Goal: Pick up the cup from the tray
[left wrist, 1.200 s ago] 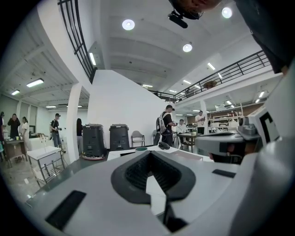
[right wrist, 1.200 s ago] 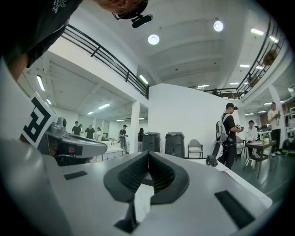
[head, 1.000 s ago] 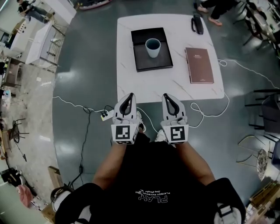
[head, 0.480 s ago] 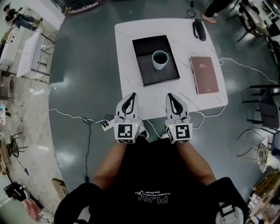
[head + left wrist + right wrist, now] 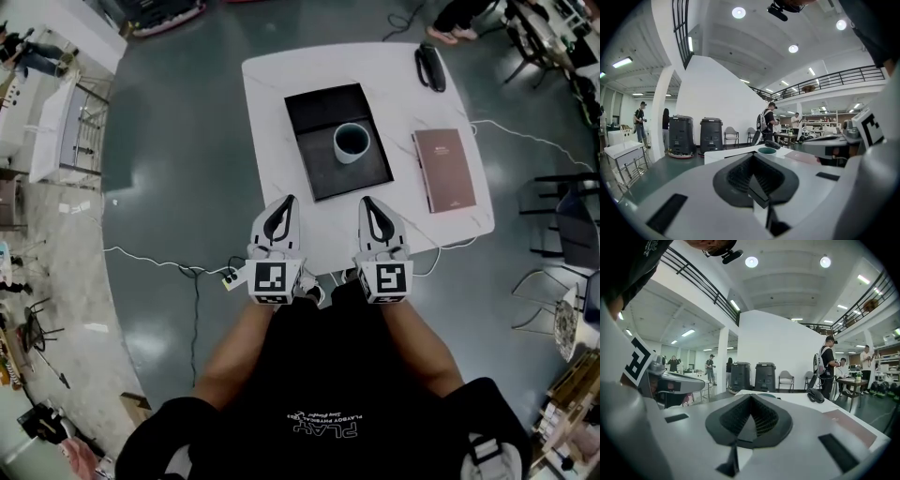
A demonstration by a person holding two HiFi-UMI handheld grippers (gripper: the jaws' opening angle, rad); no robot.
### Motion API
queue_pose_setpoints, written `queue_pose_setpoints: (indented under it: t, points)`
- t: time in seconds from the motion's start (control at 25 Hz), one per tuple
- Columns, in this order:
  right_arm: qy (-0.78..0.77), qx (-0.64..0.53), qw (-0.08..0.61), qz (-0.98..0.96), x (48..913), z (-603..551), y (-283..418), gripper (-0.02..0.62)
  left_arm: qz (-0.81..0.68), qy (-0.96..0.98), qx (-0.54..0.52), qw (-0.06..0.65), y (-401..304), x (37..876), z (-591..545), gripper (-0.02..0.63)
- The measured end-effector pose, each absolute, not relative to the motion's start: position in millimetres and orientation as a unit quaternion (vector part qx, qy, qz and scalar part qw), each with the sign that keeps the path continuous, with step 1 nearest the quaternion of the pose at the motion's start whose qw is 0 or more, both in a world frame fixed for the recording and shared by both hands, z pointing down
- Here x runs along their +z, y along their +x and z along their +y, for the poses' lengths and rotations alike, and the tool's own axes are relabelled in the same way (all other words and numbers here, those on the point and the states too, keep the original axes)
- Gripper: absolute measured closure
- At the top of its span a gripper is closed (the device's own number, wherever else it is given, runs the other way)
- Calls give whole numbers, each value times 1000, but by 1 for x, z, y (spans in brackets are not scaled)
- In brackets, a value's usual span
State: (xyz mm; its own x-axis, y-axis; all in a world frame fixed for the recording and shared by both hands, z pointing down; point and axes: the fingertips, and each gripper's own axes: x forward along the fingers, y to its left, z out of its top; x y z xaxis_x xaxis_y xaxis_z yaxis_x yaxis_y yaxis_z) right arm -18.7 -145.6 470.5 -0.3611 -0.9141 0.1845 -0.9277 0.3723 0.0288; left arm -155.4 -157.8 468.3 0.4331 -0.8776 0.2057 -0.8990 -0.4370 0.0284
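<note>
My left gripper (image 5: pixel 290 201) and right gripper (image 5: pixel 366 202) are shut and empty. The round white cup (image 5: pixel 352 143) sits in the flat black tray (image 5: pixel 314 111).

— What lies around the fingers (image 5: pixel 373 221)?

— A glossy grey floor (image 5: pixel 178 141) below them, and a white square marble-patterned table (image 5: pixel 394 66) just ahead. Well off to their right stands a black metal-framed chair (image 5: pixel 574 223).

— And farther ahead?

— A tall plain white wall (image 5: pixel 778 338) with two dark boxy bins (image 5: pixel 740 376) at its foot and a grey chair (image 5: pixel 786 378) just right of those. A white square column (image 5: pixel 723 357) rises to the left.

— The light?

— Round recessed ceiling lamps (image 5: pixel 751 261) above, near a black metal balcony railing (image 5: pixel 698 280).
</note>
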Motion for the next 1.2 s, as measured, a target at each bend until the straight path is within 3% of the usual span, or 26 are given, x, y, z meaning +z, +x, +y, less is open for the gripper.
queue_pose_setpoints:
  t: [0.68,1.2]
  points:
    - [532,69,107,-837,514,-202,-15,583,-556,820,112,82,-149,502,-200,609]
    - [538,102,112,-829,545,-245,-13,226,-564,811,130,84,-150,517,-211,609]
